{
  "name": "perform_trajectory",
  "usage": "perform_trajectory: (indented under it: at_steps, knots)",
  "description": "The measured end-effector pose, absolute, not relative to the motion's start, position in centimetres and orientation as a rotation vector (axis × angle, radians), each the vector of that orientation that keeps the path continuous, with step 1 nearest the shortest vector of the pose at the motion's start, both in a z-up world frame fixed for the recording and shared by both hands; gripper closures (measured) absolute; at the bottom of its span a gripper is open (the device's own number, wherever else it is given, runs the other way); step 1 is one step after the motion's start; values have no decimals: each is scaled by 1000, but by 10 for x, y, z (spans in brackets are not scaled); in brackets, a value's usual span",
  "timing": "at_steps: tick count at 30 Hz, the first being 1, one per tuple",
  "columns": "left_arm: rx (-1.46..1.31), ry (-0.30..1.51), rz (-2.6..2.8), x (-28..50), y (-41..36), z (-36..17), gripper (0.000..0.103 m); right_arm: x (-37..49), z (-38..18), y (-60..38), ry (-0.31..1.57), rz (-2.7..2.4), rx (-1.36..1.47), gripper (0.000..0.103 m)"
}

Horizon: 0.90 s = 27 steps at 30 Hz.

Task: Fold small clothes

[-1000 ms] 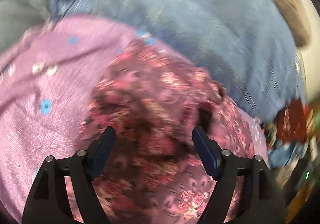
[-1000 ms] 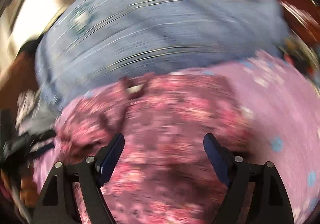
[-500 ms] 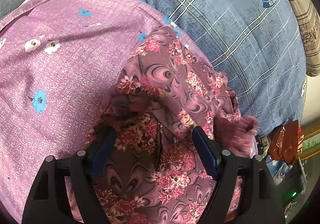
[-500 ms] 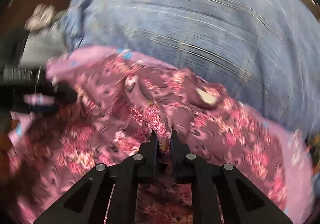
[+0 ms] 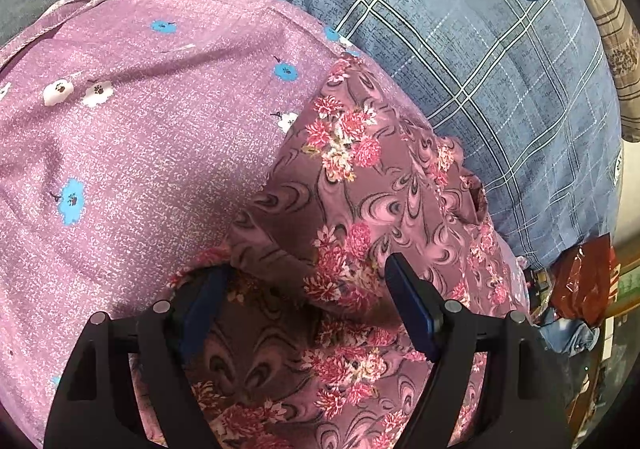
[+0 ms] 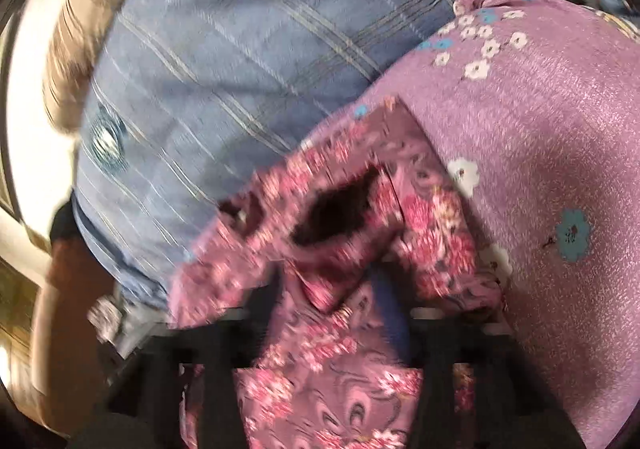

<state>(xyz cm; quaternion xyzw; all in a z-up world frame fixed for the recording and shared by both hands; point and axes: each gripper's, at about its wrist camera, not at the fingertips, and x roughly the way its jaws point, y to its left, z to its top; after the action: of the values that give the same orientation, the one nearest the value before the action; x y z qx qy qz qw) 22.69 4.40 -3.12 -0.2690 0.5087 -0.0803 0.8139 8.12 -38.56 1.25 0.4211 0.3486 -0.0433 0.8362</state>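
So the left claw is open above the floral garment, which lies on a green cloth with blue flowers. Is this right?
Not quite: the cloth is pink-purple, not green, as the left wrist view shows. The left claw is indeed open above the floral garment.

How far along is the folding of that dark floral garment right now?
Early stage. Done: the floral garment lies on the lilac flowered cloth, one flap already turned over on itself. In hand: the right gripper has the garment draped over it, the view too blurred to judge its grip; the left gripper is open above it. Left: squaring and finishing the folds.
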Motion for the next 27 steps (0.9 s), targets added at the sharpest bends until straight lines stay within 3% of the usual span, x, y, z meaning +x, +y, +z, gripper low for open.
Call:
perform_trajectory:
  at_steps: [1, 2, 3, 4, 5, 6, 11, 13, 15, 16, 18, 19, 23, 25, 27]
  knots:
    - [-571, 1076, -163, 228, 42, -31, 24, 83, 12, -385, 739, -107, 888, 31]
    - [-568, 1063, -154, 228, 42, -30, 37, 89, 11, -383, 750, -120, 873, 32]
    - [-556, 1043, -143, 227, 41, -29, 81, 95, 10, -381, 763, -131, 854, 35]
    - [-543, 1036, -145, 227, 41, -28, 97, 103, 11, -378, 781, -154, 814, 42]
    - [-532, 1032, -157, 227, 41, -26, 98, 110, 14, -375, 795, -155, 766, 87]
    - [-541, 1014, -152, 225, 43, -23, 98, 117, 20, -372, 803, -122, 724, 97]
    - [-533, 1065, -167, 230, 40, -31, 89, 103, 64, -377, 653, -132, 647, 97]
    - [-525, 1099, -168, 233, 38, -41, 87, 104, 45, -388, 724, -194, 651, 97]
    - [-491, 1082, -171, 231, 37, -37, 87, 115, 1, -398, 920, -248, 658, 96]
    - [-475, 1078, -176, 230, 36, -36, 87, 109, -4, -400, 889, -224, 678, 98]
    - [-438, 1082, -184, 226, 34, -36, 85, 99, 9, -399, 880, -230, 656, 88]
    - [-435, 1098, -189, 223, 35, -34, 84, 93, 17, -399, 880, -239, 657, 88]
    - [-518, 1180, -282, 197, 47, -16, 68, 50, 68, -395, 832, -186, 594, 87]
    - [-448, 1204, -319, 178, 50, -4, 56, 28, 86, -392, 834, -153, 552, 78]
    - [-343, 1206, -328, 151, 60, 7, 44, 3, 96, -389, 873, -125, 503, 61]
